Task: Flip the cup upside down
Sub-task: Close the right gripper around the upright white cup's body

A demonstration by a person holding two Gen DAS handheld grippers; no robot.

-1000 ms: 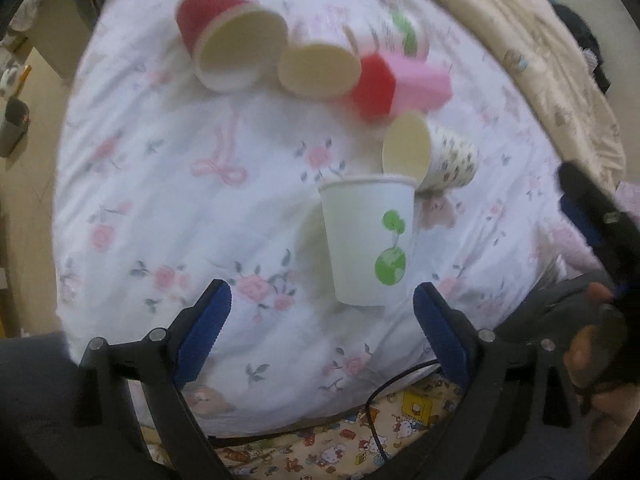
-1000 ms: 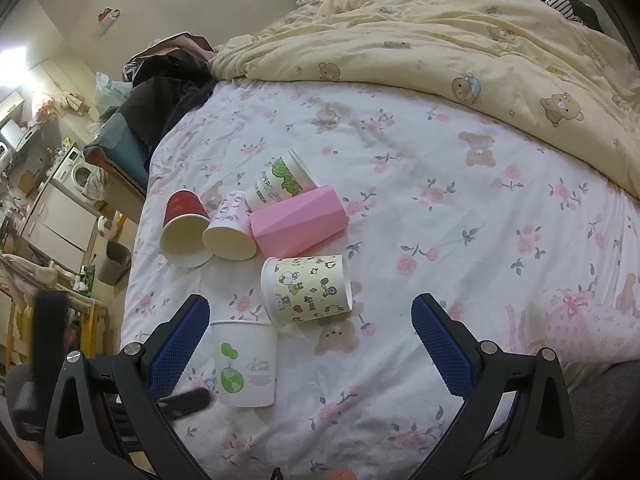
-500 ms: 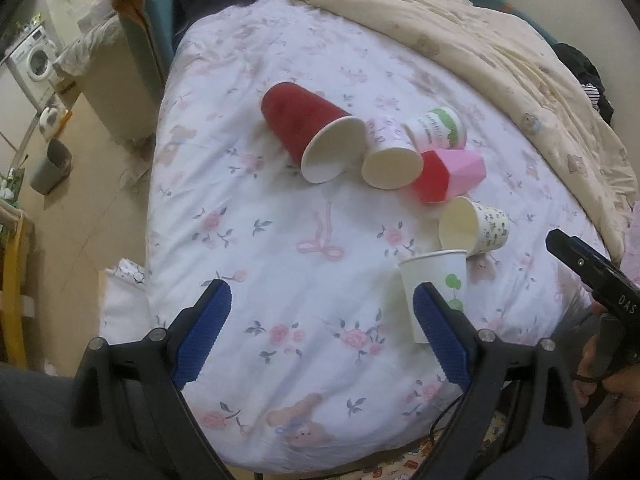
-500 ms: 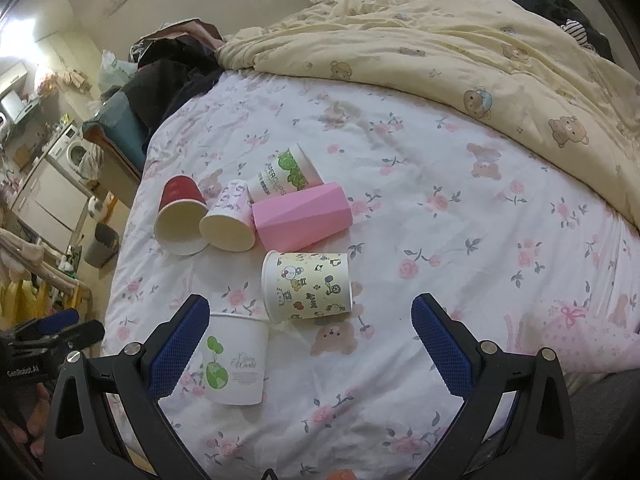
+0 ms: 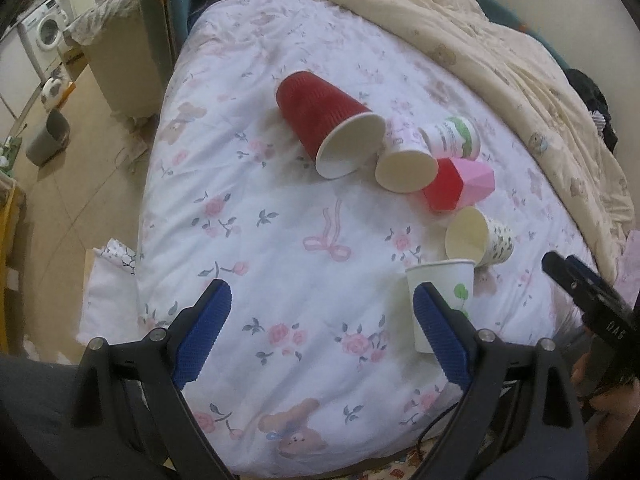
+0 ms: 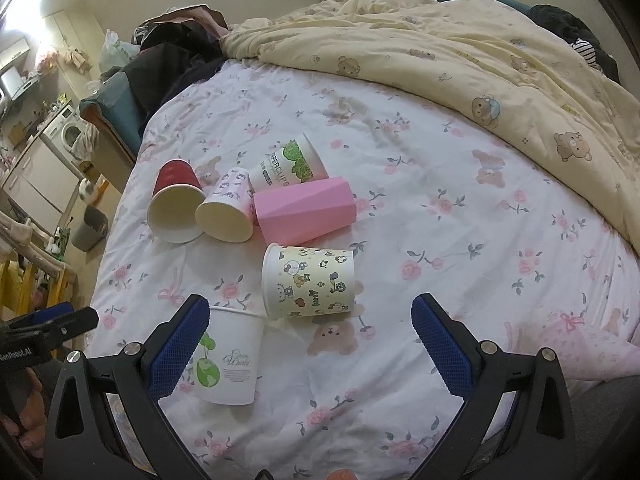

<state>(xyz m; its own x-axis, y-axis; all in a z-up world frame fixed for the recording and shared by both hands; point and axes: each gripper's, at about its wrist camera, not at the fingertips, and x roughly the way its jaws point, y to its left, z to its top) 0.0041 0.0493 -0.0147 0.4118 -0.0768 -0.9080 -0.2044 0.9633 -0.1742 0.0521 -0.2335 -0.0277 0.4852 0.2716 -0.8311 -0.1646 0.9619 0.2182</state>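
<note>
A white bedsheet with pink roses and small bears covers the bed. At its far side lies a cream duvet with a bear print, bunched up. Dark clothes are piled on a teal piece of furniture beside the bed. On the left there is a washing machine — near it a grey bin stands on the beige floor. A white cloth lies on the floor just beside the bed.

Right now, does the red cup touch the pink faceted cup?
Apart. The right wrist view shows a small printed cup lying between the red cup and the pink faceted cup.
</note>
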